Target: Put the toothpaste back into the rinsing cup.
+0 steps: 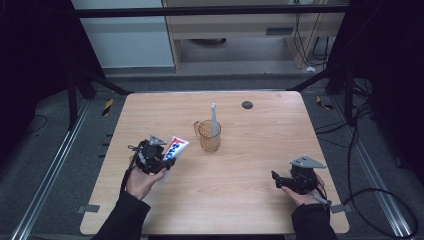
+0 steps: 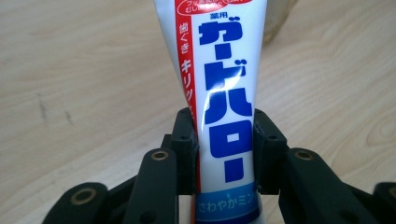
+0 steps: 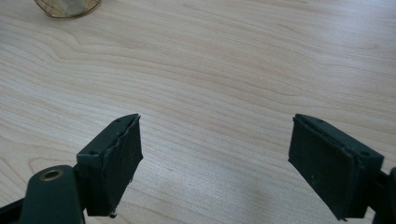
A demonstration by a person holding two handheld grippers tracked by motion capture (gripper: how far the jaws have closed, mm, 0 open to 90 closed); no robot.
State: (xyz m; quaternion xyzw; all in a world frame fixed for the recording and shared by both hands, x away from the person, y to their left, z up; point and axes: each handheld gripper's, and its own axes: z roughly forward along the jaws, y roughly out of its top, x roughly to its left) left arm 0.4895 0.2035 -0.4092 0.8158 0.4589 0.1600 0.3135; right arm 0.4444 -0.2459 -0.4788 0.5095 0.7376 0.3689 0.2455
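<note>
At left of centre on the counter [image 1: 235, 175], I see my left gripper [image 2: 224, 140] clamping the toothpaste tube [image 2: 219, 93] between its jaws; right gripper [image 3: 215, 163] hangs released. Mid-frame, the amber cup [image 1: 209, 136] holds a toothbrush [image 1: 214, 119].

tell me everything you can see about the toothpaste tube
The toothpaste tube is white soft-looking plastic with a red stripe along one side, bold blue Japanese lettering and a light blue band near its gripped end. The left gripper has its jaws shut on that narrower end. In the high view the tube angles up toward the amber cup, beside it without touching.
</note>
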